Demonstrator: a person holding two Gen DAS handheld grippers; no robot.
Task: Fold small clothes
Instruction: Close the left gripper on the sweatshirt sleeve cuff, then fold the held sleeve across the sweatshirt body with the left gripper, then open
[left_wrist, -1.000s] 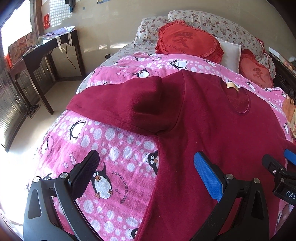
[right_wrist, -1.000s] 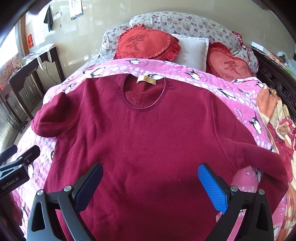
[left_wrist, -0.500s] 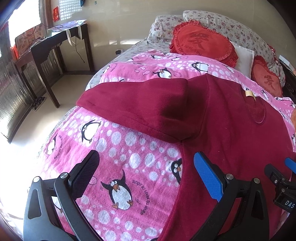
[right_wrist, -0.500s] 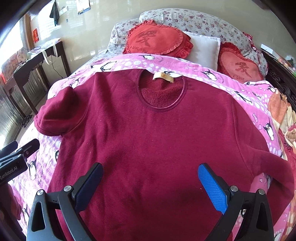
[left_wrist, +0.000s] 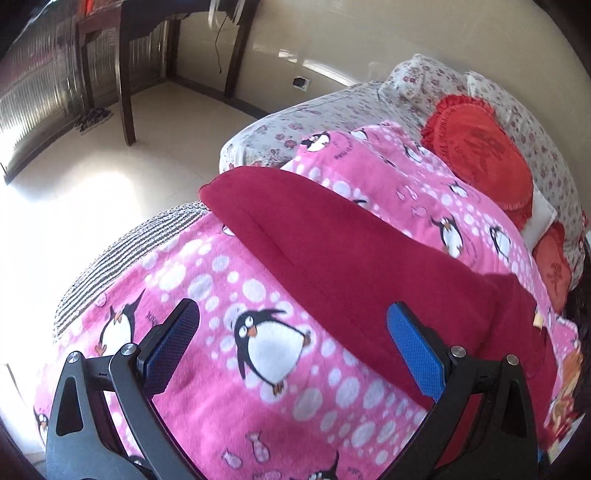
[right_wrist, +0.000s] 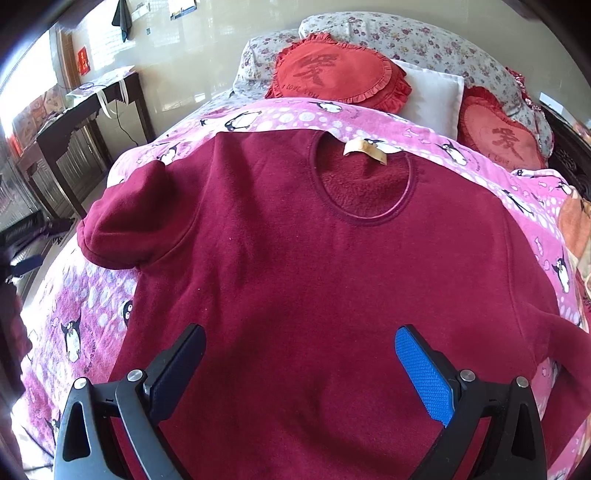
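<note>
Lying flat on blanket (right_wrist: 92, 306), sweater (right_wrist: 314, 280), ungripped

Sunlit floor (left_wrist: 92, 192) — dark desk (right_wrist: 85, 110) by wall

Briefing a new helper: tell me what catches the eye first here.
A dark red sweater lies spread flat, front up, across a pink penguin blanket on the bed, its near sleeve stretched toward the bed's edge. Two red heart cushions lean on the pillows behind. Both pairs of jaws hang open and empty above the cloth.
</note>
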